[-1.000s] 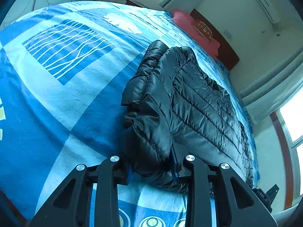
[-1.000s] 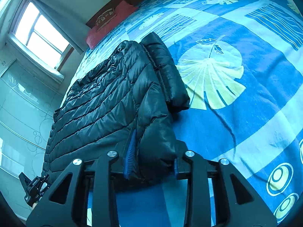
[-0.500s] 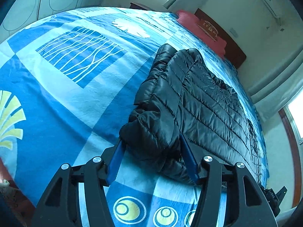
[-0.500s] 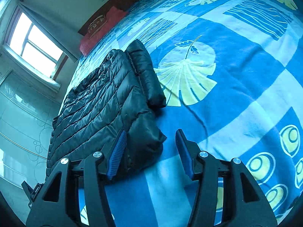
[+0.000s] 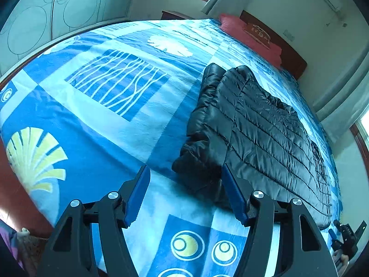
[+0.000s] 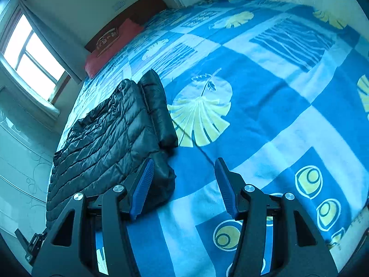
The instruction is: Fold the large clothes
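A wide bed [image 5: 96, 124] fills both views, covered by a blue and pale-blue patchwork bedspread [image 6: 265, 106] printed with yellow leaves, white wavy lines and yellow ringed circles. At the head of the bed, in the upper right of the left wrist view and the upper left of the right wrist view, a red pillow [image 5: 251, 35] lies against a dark wooden headboard [image 6: 129, 16]. A bright window [image 6: 30, 57] with a grey curtain sits at the left edge of the right wrist view, and a pale wardrobe front [image 5: 46, 20] with circle patterns fills the upper left of the left wrist view.

The black quilted jacket [image 5: 260, 129] lies flat on the bed, right of centre in the left wrist view and left of centre in the right wrist view, with both sleeves folded in over the body.

The left gripper [image 5: 185, 175] has just been opening; its blue-padded fingers [image 5: 138, 194] stand apart, and the near sleeve end lies between them without being pressed. The right gripper [image 6: 184, 168] has also just been opening; its fingers [image 6: 143, 184] are spread, the left one in front of the jacket's edge, with mostly bare bedspread between them.

Broad open bedspread stretches to the left in the left wrist view and to the right in the right wrist view. The bed's near edge runs along the lower left of the left wrist view.
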Motion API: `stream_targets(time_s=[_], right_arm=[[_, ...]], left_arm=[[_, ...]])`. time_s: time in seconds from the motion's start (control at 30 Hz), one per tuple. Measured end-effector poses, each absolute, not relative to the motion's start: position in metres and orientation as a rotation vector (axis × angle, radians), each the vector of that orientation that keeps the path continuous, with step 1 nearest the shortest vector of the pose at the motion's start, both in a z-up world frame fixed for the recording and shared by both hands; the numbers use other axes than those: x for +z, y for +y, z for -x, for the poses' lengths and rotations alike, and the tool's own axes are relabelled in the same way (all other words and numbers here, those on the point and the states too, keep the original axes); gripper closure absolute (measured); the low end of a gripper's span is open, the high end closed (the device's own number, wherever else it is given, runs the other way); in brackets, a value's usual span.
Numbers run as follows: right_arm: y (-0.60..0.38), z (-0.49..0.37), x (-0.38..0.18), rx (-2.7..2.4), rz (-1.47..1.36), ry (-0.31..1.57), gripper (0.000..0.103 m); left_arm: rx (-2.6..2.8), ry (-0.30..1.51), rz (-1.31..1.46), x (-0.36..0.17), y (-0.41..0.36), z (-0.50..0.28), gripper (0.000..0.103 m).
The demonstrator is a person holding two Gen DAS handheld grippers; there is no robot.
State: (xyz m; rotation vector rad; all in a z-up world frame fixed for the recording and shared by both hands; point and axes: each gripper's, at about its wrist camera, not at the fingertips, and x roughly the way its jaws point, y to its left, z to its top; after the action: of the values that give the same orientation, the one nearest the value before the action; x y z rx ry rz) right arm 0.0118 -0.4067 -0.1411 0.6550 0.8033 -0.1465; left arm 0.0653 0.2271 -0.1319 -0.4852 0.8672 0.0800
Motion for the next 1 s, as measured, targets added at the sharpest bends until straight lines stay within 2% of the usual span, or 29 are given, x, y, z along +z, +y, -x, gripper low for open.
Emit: stream_targets(time_s=[0.2,0.27,0.37,0.43,0.47,0.8,1.0], right_arm=[[-0.374,-0.031,-0.128,-0.11,-0.527,0.82,0.049],[-0.359,-0.039,-0.123,-0.082,-0.487,0.83,0.05],[-0.329,-0.057,-0.116,-0.018,-0.42,0.846,0.051],[-0.301,-0.075,-0.113,0.045,-0.375,0.874,0.062],[-0.287,-0.085,-0.112,0.074,-0.352,0.887,0.062],[-0.173,-0.17,-0.093,0.252,-0.179,0.891,0.063],[-0.143,-0.202,-0.13,0.244,-0.123,1.0,0.062]], left_arm=[[0.108,0.872,0.463,-0.129,0.237,-0.068,0.039],[0.1,0.884,0.458,-0.128,0.24,-0.073,0.032],[0.085,0.883,0.425,-0.125,0.239,-0.081,0.031],[0.07,0.883,0.412,-0.122,0.237,-0.088,0.031],[0.06,0.884,0.406,-0.121,0.236,-0.092,0.031],[-0.055,0.93,0.318,-0.113,0.224,-0.148,0.03],[-0.108,0.967,0.304,-0.119,0.219,-0.177,0.03]])
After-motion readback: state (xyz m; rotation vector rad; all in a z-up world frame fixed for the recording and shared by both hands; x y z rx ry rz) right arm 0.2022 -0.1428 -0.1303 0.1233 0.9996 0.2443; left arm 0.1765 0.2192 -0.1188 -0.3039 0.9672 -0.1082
